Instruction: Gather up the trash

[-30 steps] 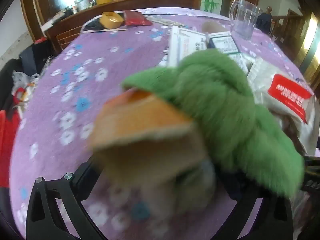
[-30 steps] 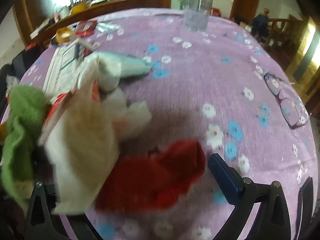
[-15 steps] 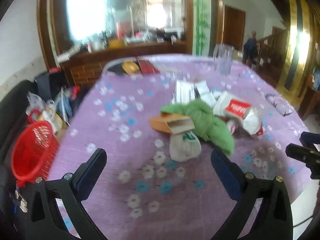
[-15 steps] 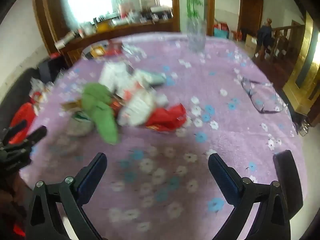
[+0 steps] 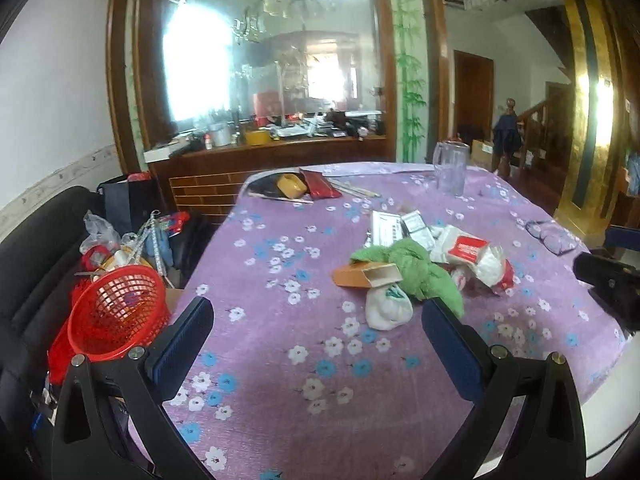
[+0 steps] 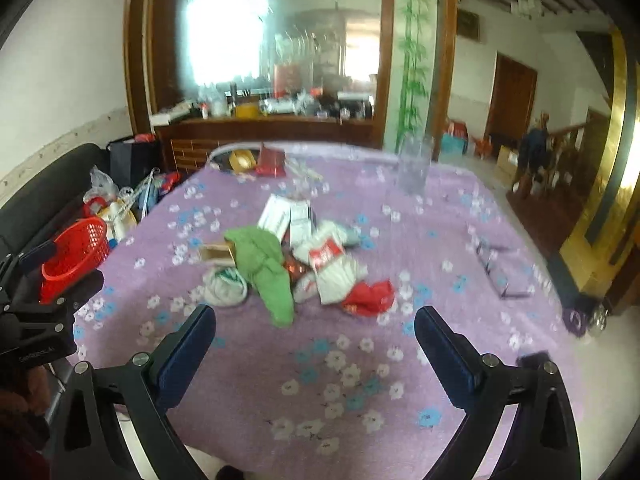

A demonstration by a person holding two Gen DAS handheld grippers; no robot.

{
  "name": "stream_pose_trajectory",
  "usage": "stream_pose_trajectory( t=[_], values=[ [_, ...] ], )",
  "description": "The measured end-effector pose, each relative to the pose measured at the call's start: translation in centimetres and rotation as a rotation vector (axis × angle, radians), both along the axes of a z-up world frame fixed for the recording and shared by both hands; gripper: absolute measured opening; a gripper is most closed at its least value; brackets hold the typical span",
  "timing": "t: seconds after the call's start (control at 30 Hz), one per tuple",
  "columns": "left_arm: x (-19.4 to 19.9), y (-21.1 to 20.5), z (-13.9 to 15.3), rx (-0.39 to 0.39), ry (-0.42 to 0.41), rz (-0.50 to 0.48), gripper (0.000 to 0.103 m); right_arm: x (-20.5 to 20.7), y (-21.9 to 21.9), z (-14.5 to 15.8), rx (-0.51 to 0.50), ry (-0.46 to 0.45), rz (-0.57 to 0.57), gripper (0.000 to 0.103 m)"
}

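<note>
A heap of trash lies mid-table on the purple flowered cloth [image 5: 280,360]: a green cloth [image 5: 420,272], an orange cardboard box [image 5: 360,276], a white knotted bag [image 5: 388,308], a white packet with a red label [image 5: 468,248] and a red wrapper [image 6: 370,298]. My left gripper [image 5: 318,330] stands open near the table's front edge, short of the heap, nothing between its fingers. My right gripper [image 6: 314,334] is open too, held back from the heap [image 6: 276,264]. A red mesh basket [image 5: 116,312] sits off the table's left side.
Far across the table stand a clear plastic jug [image 5: 450,172], a yellow tape roll [image 5: 292,186] and a red packet [image 5: 320,186]. Eyeglasses [image 5: 552,234] lie at the right. A black sofa [image 5: 36,264] with bags flanks the left; a wooden counter stands behind.
Both grippers have pulled back and up from the heap, which filled the views a second ago. The whole table and the red basket now show.
</note>
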State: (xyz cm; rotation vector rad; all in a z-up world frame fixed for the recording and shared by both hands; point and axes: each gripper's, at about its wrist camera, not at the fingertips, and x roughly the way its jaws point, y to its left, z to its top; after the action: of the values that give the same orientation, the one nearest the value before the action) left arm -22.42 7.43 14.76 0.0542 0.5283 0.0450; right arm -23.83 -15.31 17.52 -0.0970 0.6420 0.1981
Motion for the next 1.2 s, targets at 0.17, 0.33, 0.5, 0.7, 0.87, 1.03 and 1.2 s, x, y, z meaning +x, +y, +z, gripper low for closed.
stream_pose_trajectory(
  t=[0.17, 0.33, 0.5, 0.7, 0.87, 1.03, 1.2],
  values=[
    [-0.6, 0.6, 0.2, 0.009, -0.004, 0.03, 0.103, 0.0, 0.3, 0.0, -0.003, 0.019, 0.027, 0.101],
    [-0.7, 0.9, 0.7, -0.002, -0.011, 0.053, 0.103, 0.4, 0.4, 0.2, 0.017, 0.025, 0.045, 0.101],
    [-0.8, 0.9, 0.7, -0.013, -0.011, 0.056, 0.103, 0.5, 0.8, 0.3, 0.021, 0.022, 0.077, 0.101],
    [-1.2, 0.6, 0.7, -0.005, -0.017, 0.062, 0.103, 0.6, 1.4, 0.2, 0.015, 0.021, 0.103, 0.101],
    [-1.1, 0.5, 0.6, -0.006, -0.002, 0.069, 0.103, 0.8, 1.5, -0.2, 0.012, 0.032, 0.11, 0.101],
    [-0.9, 0.7, 0.5, -0.005, 0.004, 0.076, 0.103, 1.3, 1.8, -0.5, -0.001, 0.046, 0.12, 0.101],
    [-0.6, 1.2, 0.3, -0.01, 0.013, 0.089, 0.103, 1.6, 2.1, -1.0, -0.008, 0.061, 0.13, 0.101]
  ],
)
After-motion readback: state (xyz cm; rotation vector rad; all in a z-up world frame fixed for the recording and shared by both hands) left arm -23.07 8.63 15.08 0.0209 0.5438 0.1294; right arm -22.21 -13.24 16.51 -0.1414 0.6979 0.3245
